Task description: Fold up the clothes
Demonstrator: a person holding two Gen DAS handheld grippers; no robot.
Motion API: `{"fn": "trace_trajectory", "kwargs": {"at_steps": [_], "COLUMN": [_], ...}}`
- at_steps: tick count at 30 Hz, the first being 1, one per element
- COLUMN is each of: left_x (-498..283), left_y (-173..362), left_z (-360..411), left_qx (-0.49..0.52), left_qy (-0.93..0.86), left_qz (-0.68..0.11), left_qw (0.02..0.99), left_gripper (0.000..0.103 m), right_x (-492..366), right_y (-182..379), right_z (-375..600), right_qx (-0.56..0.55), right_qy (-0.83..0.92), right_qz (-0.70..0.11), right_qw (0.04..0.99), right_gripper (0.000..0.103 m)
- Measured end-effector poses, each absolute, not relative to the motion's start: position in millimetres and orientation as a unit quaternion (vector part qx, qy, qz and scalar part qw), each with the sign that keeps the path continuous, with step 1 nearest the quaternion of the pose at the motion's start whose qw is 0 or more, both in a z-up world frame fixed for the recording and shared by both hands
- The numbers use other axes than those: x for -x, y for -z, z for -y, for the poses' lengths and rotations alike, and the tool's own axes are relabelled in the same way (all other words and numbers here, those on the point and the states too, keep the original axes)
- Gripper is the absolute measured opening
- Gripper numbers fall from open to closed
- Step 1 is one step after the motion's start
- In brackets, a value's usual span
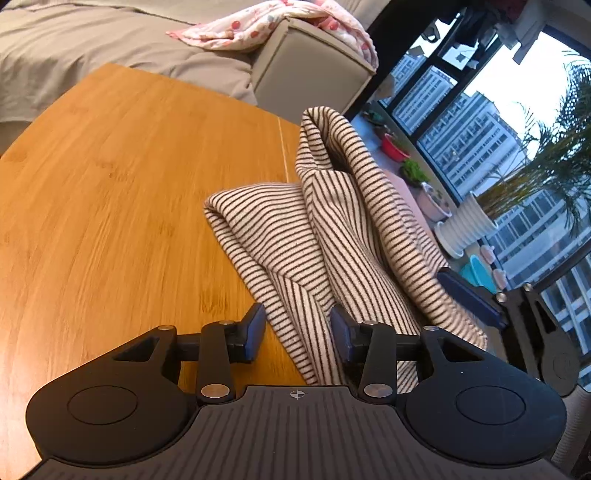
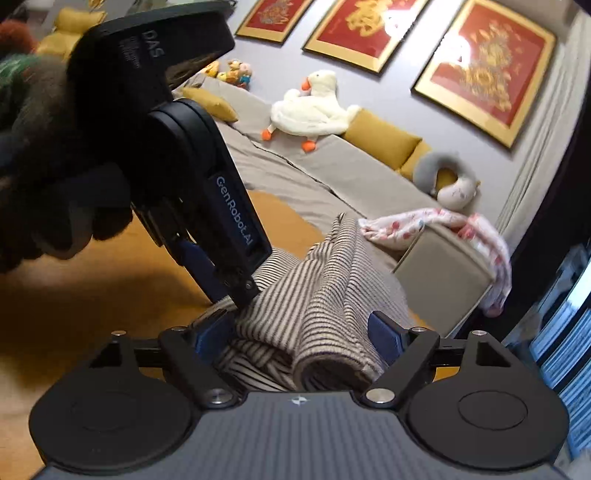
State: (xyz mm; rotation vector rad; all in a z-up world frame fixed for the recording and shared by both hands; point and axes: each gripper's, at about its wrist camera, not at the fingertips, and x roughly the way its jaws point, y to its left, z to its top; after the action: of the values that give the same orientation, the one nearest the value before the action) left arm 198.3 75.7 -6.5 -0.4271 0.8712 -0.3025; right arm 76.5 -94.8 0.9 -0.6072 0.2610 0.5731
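A cream garment with thin dark stripes (image 1: pixel 332 236) lies bunched in thick folds on the wooden table (image 1: pixel 110 184). My left gripper (image 1: pixel 298 336) is open, low over the table, and a near edge of the garment runs between its fingers. The right wrist view shows my right gripper (image 2: pixel 298 328) wide open, straddling a rolled fold of the garment (image 2: pixel 325 280). The left gripper (image 2: pixel 236 288) comes down from the upper left there, held by a gloved hand (image 2: pixel 44 147), its tips at the cloth. One right finger pad (image 1: pixel 467 295) rests against the garment's right side.
A beige sofa (image 1: pixel 110 37) runs behind the table, with a pink floral cloth (image 1: pixel 258 26) draped over its armrest (image 1: pixel 306 62). Plant pots (image 1: pixel 469 221) stand by the window on the right. A plush goose (image 2: pixel 314 107) and cushions lie on the sofa.
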Motion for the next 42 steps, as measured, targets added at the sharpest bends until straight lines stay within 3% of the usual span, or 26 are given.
{"fn": "trace_trajectory", "kwargs": {"at_steps": [1,3,7,14,18,28,30,33,37,38,39,42], "left_x": [-198.0,-197.3,-196.1,-193.7,-192.5,-194.8,-194.6,-196.2,-195.3,-193.8,-192.1,-186.1], "left_y": [6.8,7.4,8.6,11.2,10.8,10.5,10.1,10.3,9.2,8.5,7.8,6.1], "left_z": [-76.4,-77.8,-79.7,-82.5,-81.5,-77.8,-77.7,-79.9,-76.7,-75.3,-73.9,-69.7], "left_qx": [0.205,0.205,0.203,0.209,0.205,0.205,0.201,0.203,0.2,0.199,0.199,0.21], "left_qy": [0.145,0.145,0.146,0.151,0.149,0.143,0.144,0.145,0.142,0.14,0.142,0.165], "left_qz": [-0.416,-0.415,-0.413,-0.413,-0.414,-0.413,-0.414,-0.413,-0.414,-0.415,-0.416,-0.42], "left_qw": [0.874,0.875,0.876,0.874,0.874,0.876,0.876,0.876,0.877,0.877,0.876,0.867], "left_gripper": [0.046,0.046,0.048,0.048,0.048,0.047,0.049,0.049,0.048,0.046,0.046,0.041], "right_x": [-78.5,-81.8,-85.3,-65.7,-72.9,-63.7,-64.4,-76.5,-77.9,-75.4,-77.3,-87.7], "right_y": [-3.8,-11.4,-26.5,-11.5,2.5,7.4,4.3,-9.0,8.0,13.2,10.6,-10.2], "right_z": [96.0,102.4,118.8,112.3,97.3,90.3,95.5,113.8,112.2,110.7,114.2,130.9], "right_qx": [0.293,0.29,0.265,0.256,0.292,0.336,0.332,0.292,0.329,0.34,0.328,0.259], "right_qy": [-0.269,-0.238,-0.207,-0.241,-0.225,-0.236,-0.206,-0.162,-0.2,-0.2,-0.198,-0.198], "right_qz": [-0.121,-0.106,-0.093,-0.109,-0.113,-0.11,-0.096,-0.1,-0.109,-0.094,-0.09,-0.097], "right_qw": [0.909,0.921,0.937,0.93,0.923,0.905,0.916,0.937,0.916,0.914,0.919,0.94], "right_gripper": [0.08,0.058,0.056,0.075,0.096,0.096,0.083,0.082,0.08,0.072,0.052,0.037]}}
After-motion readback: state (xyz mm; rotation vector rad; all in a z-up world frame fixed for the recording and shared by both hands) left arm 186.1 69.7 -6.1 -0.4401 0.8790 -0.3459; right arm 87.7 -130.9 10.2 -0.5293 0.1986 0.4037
